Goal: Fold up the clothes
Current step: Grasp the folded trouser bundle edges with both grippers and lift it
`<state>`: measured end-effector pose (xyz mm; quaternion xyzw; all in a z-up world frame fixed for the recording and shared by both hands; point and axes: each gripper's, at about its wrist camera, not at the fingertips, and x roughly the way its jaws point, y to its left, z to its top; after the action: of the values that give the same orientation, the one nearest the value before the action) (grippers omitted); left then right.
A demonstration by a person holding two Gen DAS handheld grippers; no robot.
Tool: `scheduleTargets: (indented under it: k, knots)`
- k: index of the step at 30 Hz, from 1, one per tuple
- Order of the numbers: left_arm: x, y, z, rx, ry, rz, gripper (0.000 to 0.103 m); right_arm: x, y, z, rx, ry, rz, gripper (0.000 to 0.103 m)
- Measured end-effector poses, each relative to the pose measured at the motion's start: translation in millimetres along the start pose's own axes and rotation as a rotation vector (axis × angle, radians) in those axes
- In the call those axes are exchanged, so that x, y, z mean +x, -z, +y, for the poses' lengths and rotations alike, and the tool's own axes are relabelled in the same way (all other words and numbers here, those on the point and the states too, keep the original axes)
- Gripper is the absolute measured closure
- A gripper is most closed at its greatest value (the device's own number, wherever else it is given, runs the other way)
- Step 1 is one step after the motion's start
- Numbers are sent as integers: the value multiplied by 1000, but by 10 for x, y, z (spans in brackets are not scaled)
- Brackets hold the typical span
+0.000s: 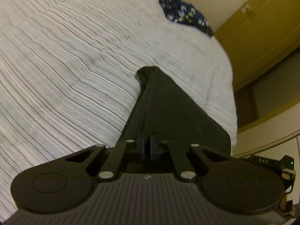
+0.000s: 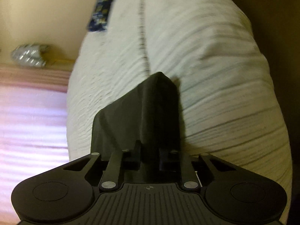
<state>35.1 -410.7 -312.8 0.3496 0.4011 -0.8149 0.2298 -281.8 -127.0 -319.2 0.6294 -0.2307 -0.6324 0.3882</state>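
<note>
Left wrist view: left gripper (image 1: pixel 148 71), jaws drawn together, tips pressed against the striped white cloth (image 1: pixel 75 60) spread over the bed; whether any fabric is pinched between them cannot be told. Cloth lies under and to the left of the fingers. Dark blue patterned garment (image 1: pixel 184 13) at the far edge, well apart. Yellow cupboard (image 1: pixel 262 28) beyond the bed.

Right wrist view: right gripper (image 2: pixel 161 75), jaws narrow, tips on the same cloth (image 2: pixel 215 75) beside a dark seam line; a hold cannot be confirmed. Blue garment (image 2: pixel 102 9) beyond. Pink bedding (image 2: pixel 31 116) to the left.
</note>
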Motion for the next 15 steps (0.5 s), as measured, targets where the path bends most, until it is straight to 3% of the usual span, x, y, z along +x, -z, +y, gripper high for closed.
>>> scheduleTargets:
  k: [5,6,7,8,9,10,13,15]
  knots:
    - [105,61,142,-107,15,-12,99,69,34,-1,-13,21,3,86]
    - [104,45,149,-140,24,-6,98,61,18,-6,4,13,8,78]
    - [87,33,145,-162,24,1,94,34,11,5,9,5,10,62]
    - [69,22,139,-180,22,9,87,2,9,14,12,8,7,55]
    - [51,11,133,-199,21,16,72,-29,9,16,13,10,0,51]
    - [48,16,103,-188,20,27,67,-32,25,8,14,13,5,51]
    - [38,40,17,-133,13,45,71,-25,73,-26,25,0,40,52]
    - [9,52,-5,-101,1,27,92,-20,89,-30,18,-8,49,64]
